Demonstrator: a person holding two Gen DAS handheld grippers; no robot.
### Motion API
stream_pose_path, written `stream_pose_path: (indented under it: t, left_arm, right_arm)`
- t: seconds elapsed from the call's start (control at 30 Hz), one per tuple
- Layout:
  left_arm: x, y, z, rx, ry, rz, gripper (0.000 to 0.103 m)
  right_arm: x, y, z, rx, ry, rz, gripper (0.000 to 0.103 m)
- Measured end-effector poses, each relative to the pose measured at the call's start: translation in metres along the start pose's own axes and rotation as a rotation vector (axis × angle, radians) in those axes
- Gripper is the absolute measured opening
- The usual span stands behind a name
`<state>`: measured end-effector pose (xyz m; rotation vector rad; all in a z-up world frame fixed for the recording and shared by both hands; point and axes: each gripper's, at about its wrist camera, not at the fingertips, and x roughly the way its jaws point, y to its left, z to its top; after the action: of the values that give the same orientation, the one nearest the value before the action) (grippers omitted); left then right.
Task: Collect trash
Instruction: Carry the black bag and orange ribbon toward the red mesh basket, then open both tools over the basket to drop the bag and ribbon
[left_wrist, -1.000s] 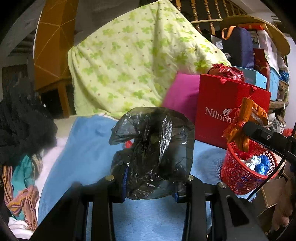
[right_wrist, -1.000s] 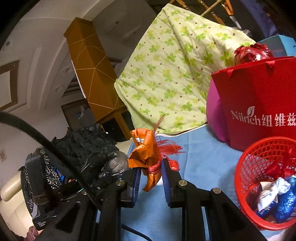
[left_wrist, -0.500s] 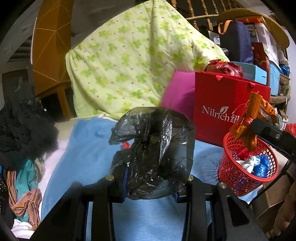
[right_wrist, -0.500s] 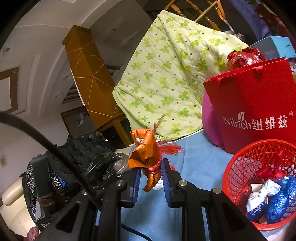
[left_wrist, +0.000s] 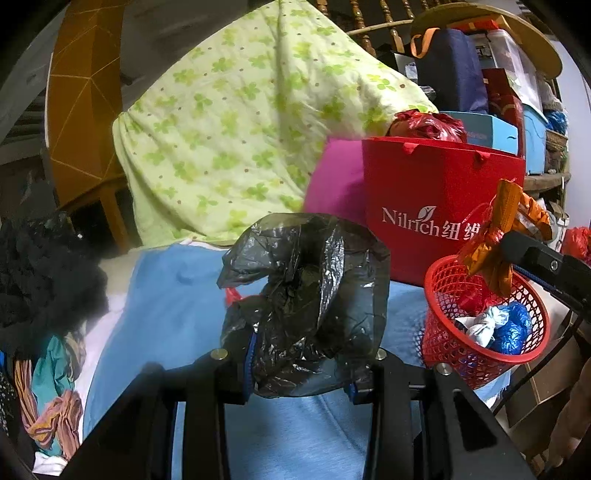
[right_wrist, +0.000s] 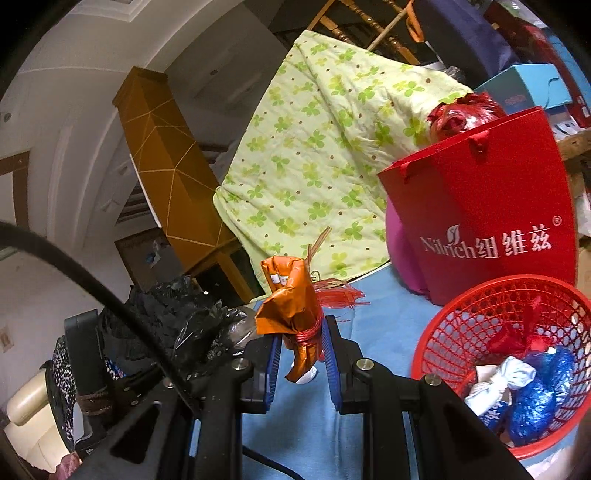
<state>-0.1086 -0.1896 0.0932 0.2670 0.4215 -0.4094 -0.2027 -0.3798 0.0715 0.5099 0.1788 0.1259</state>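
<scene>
My left gripper (left_wrist: 299, 373) is shut on a crumpled black plastic bag (left_wrist: 306, 302), held above the blue bedsheet (left_wrist: 170, 295). My right gripper (right_wrist: 301, 354) is shut on an orange wrapper tied with red string (right_wrist: 291, 310). In the left wrist view the orange wrapper (left_wrist: 495, 240) hangs over the rim of the red mesh basket (left_wrist: 461, 354). The basket (right_wrist: 476, 317) holds a white bundle (right_wrist: 495, 384), a blue foil bag (right_wrist: 535, 402) and a red piece. In the right wrist view the black bag (right_wrist: 192, 332) shows at left.
A red Nilrich paper bag (left_wrist: 436, 206) and a pink cushion (left_wrist: 336, 181) stand behind the basket. A green clover quilt (left_wrist: 236, 122) leans at the back. Dark clothes (left_wrist: 40, 273) pile at left. Boxes (left_wrist: 495, 129) stack at the right.
The right gripper has carried the orange wrapper rightward over the basket's rim. The left gripper still holds the black bag; its view has shifted slightly.
</scene>
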Motion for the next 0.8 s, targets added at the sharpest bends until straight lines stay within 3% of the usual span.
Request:
stream_pose_path:
  t: [0.57,0.8]
  left_arm:
    - [-0.003,-0.059,0.017,0.101,-0.020,-0.069,0.038]
    - [0.006,-0.087,0.032,0.113,-0.003,-0.184,0.038]
  right_arm:
    - [-0.049,-0.048,0.014,0.061,-0.092,-0.092,0.024]
    - [-0.060,-0.075,0.016,0.087,-0.105,-0.198,0.024]
